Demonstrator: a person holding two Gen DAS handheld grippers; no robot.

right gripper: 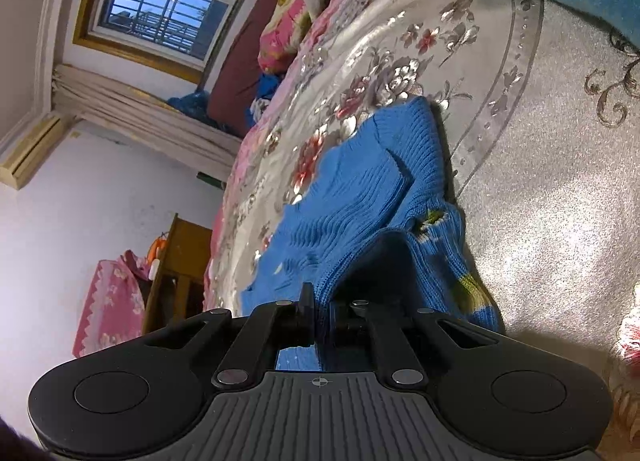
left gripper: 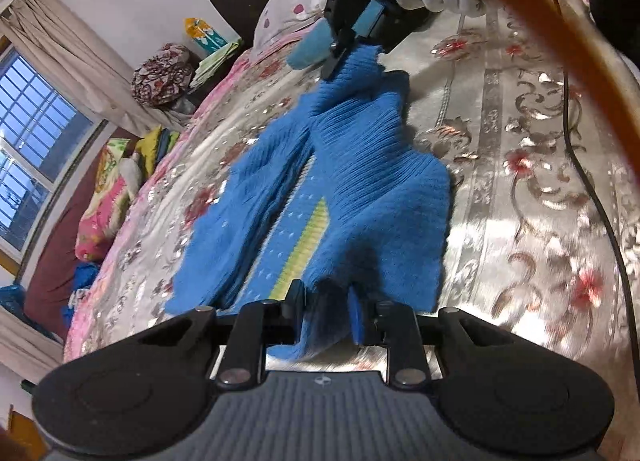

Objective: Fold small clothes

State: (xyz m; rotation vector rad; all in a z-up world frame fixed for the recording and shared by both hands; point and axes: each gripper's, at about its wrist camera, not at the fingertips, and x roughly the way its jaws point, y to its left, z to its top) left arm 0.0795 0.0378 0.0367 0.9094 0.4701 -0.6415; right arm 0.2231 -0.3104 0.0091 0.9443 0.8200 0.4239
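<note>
Item: blue knit sweater (left gripper: 340,189) on bed (left gripper: 520,165). Soft, limp, light; sags btwn grips. Your left claw (left gripper: 326,301) & right claw (right gripper: 320,301) each pinch an edge; hold ribbed hems.

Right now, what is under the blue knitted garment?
The blue knitted garment hangs between the left gripper and right gripper, both pinching it. Beneath lies the floral bedspread. The bedspread directly under the garment is covered, so anything lying there cannot be seen.

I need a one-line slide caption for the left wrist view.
Left gripper and right gripper each clamp an end of a blue knit garment above the floral bedspread.
</note>
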